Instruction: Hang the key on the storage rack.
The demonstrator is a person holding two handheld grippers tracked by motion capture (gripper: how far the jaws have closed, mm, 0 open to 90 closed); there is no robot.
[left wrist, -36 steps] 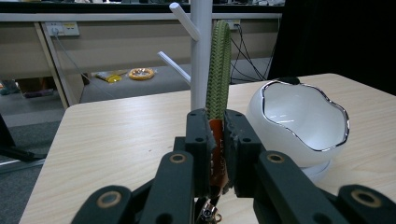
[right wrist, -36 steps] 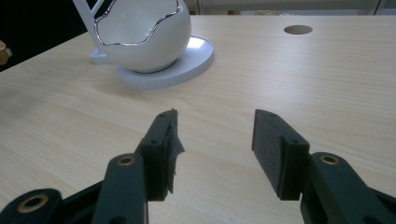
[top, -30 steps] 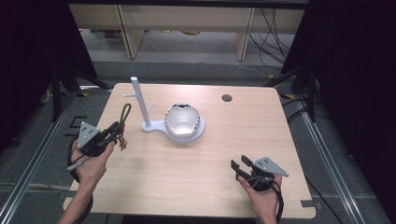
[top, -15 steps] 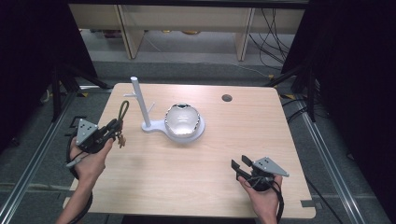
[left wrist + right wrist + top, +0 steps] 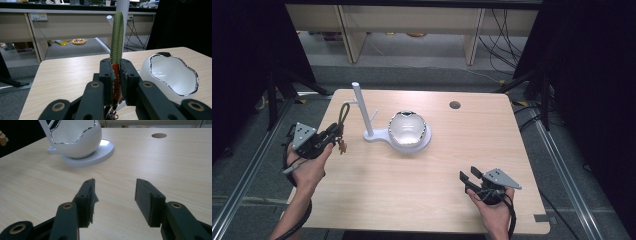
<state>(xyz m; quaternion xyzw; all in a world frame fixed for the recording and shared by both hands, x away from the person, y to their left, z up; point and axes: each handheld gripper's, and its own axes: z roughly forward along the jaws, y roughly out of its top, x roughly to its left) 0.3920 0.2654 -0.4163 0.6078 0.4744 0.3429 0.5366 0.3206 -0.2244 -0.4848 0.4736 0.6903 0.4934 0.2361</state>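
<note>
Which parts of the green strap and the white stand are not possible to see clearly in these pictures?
- Left gripper view: the left gripper is shut on the green strap; its closed jaws hide the strap's lower end.
- Left gripper view: the strap covers most of the white stand's post, and the top edge cuts the post off.
- High view: the small pendant under the gripper is too small to identify.
- Right gripper view: the top edge cuts off the white bowl.

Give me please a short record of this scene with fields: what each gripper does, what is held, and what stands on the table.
left gripper: shut on the green braided strap, loop standing up, near the table's left edge
held thing: strap with an orange tab between the jaws
right gripper: open, nothing between the jaws, low over the table
on the table: white stand with a post, white bowl on its round base
</note>
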